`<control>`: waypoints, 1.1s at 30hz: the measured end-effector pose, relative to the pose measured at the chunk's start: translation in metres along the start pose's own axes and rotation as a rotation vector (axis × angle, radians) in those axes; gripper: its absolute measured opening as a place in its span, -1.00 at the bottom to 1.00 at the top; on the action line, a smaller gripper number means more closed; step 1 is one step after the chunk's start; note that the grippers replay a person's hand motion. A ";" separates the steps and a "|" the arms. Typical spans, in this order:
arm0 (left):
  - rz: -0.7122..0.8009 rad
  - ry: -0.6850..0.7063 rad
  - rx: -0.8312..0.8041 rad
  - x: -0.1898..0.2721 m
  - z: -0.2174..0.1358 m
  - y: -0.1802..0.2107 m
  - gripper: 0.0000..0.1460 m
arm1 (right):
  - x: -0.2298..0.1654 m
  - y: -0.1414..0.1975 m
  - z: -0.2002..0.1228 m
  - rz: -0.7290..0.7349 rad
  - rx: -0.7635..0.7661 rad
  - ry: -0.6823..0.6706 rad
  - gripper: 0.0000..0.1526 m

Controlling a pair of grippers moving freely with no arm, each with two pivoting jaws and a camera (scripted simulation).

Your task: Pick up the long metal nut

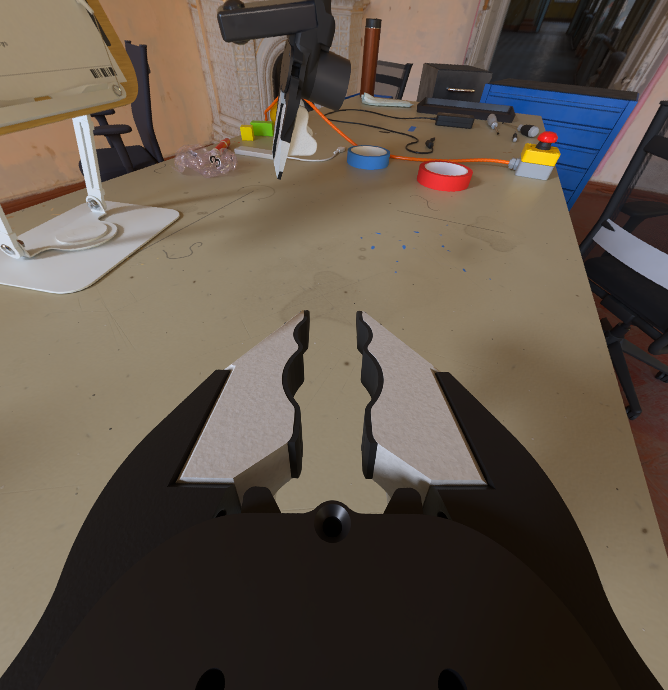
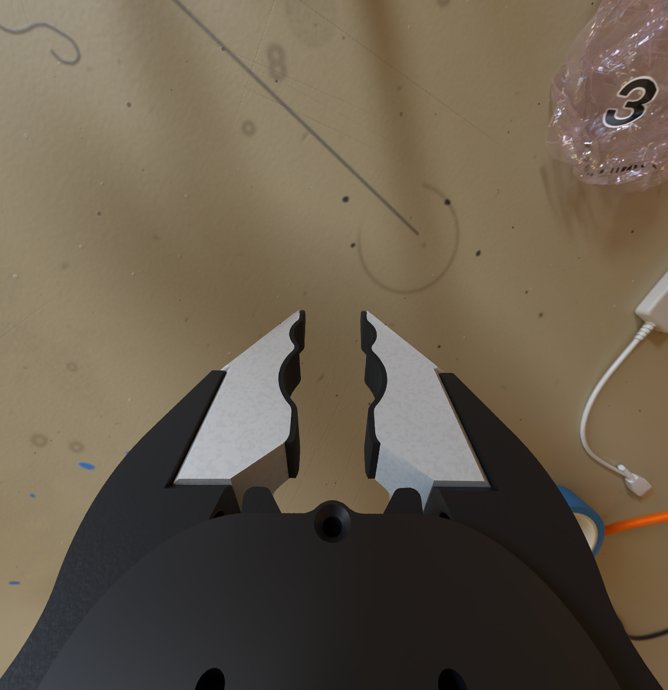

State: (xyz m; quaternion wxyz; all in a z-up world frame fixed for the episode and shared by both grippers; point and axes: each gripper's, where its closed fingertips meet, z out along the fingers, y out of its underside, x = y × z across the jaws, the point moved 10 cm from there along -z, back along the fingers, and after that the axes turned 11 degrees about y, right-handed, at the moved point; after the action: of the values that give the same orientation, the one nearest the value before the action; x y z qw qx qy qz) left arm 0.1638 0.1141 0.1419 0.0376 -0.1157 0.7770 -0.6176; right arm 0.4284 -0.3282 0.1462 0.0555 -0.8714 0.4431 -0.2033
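Two tape rolls (image 1: 368, 157), one plastic bag (image 1: 205, 160), one emergency-stop box (image 1: 538, 158), two chairs (image 1: 127, 123)

Peach plaster wall (image 1: 168, 93) stood far left, ornate white tiled stove (image 1: 235, 74) beside it. Blue drawer cabinet (image 1: 571, 123) sat far right behind beige table (image 1: 362, 261). Black office chair (image 1: 638, 269) stood right on reddish floor (image 1: 657, 429). Dark corridor (image 1: 571, 33) opened far right.

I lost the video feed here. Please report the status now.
Left gripper open, empty, over bare table. Right gripper open, empty, pointing down beside the plastic bag. Long metal nut not visible in either view.
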 end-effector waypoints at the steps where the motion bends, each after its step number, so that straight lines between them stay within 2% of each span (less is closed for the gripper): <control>1: -0.003 -0.002 0.000 -0.001 0.000 0.000 -0.66 | 0.001 -0.001 0.004 0.008 0.002 -0.005 -0.62; 6: -0.018 -0.005 -0.006 -0.003 -0.002 0.002 -0.66 | 0.003 0.006 0.014 0.049 0.020 -0.026 -0.62; 9: -0.016 -0.002 -0.014 -0.003 -0.001 0.003 -0.66 | 0.003 0.013 0.006 0.096 0.065 -0.052 -0.62; 11: -0.013 0.000 -0.022 -0.002 0.000 0.003 -0.66 | 0.002 0.017 -0.017 0.151 0.164 -0.057 -0.62; 13: -0.005 -0.004 -0.034 -0.001 0.000 0.003 -0.66 | -0.008 0.023 -0.058 0.245 0.341 -0.056 -0.61; 15: -0.002 -0.009 -0.046 -0.002 0.001 0.004 -0.66 | -0.042 0.033 -0.100 0.361 0.617 -0.135 -0.61; 17: -0.014 -0.011 -0.052 -0.003 0.001 0.004 -0.66 | -0.096 0.048 -0.128 0.367 0.866 -0.287 -0.59; 18: -0.025 -0.009 -0.053 -0.004 0.001 0.004 -0.66 | -0.127 0.056 -0.135 0.355 0.938 -0.355 -0.59; 20: -0.052 -0.004 -0.050 -0.005 -0.001 0.001 -0.66 | -0.192 0.074 -0.138 0.318 0.999 -0.502 -0.56; 22: -0.058 -0.022 -0.055 -0.008 -0.011 -0.011 -0.66 | -0.247 0.090 -0.130 0.280 0.982 -0.612 -0.56; 25: -0.112 -0.140 0.047 -0.024 -0.052 -0.046 -0.70 | -0.292 0.104 -0.111 0.285 0.942 -0.639 -0.56; 27: -0.228 -0.238 0.078 -0.048 -0.090 -0.063 -0.70 | -0.305 0.107 -0.100 0.332 0.912 -0.708 -0.56; 29: -0.371 -0.404 0.013 -0.079 -0.128 -0.067 -0.68 | -0.309 0.107 -0.099 0.311 0.852 -0.799 -0.47; 31: -0.486 -0.624 -0.105 -0.113 -0.158 -0.061 -0.61 | -0.309 0.108 -0.098 0.256 0.866 -0.757 -0.46; 33: -0.595 -0.829 -0.174 -0.145 -0.176 -0.048 -0.45 | -0.310 0.110 -0.096 0.220 0.888 -0.695 -0.45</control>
State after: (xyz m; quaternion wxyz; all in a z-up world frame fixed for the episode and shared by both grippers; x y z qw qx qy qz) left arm 0.2757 0.3045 0.2172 0.1551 -0.5693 0.6788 -0.4370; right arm 0.1442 -0.1401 0.1087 0.5793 -0.7290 0.3589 -0.0643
